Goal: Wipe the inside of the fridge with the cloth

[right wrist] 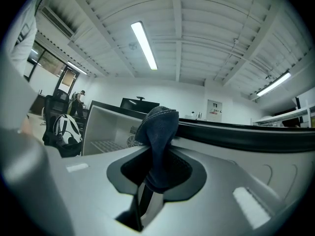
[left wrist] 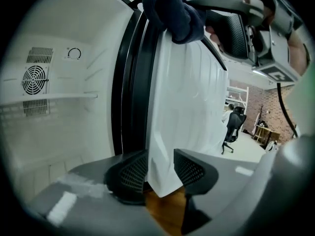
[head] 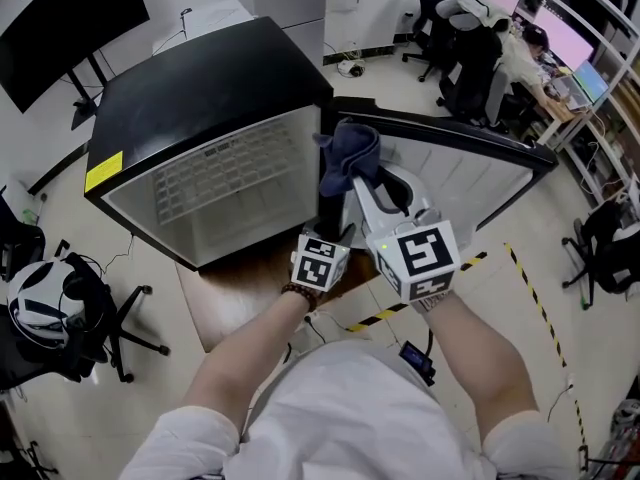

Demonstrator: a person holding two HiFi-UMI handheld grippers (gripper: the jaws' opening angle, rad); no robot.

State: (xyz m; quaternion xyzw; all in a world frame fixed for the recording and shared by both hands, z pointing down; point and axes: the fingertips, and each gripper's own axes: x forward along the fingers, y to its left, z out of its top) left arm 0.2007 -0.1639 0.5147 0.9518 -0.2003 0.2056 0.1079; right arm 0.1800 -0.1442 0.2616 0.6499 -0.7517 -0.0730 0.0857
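Dark blue cloth, soft and bunched, is sitting pinched in the right tool. The jaws are pressing narrow on the fabric, which is rising above them in a rounded fold with a stitched hem. It is hanging by the edge where the fridge meets its open door; cannot tell whether it is touching either.

Fridge: glossy black box, white plastic lining, wire shelf. A yellow sticker is sitting on its black rim at the left, print too small to read. The back wall is showing a round fan grille and a small dial.

Lower down, the left tool is pointing at the door's bottom corner, jaws standing partly apart. Its mesh-textured pads are gripping nothing, and the white ribbed door liner is showing in the gap. Black-and-white square markers are facing up on both tools' cubes. Yellow-and-black striped tape is running across the floor.
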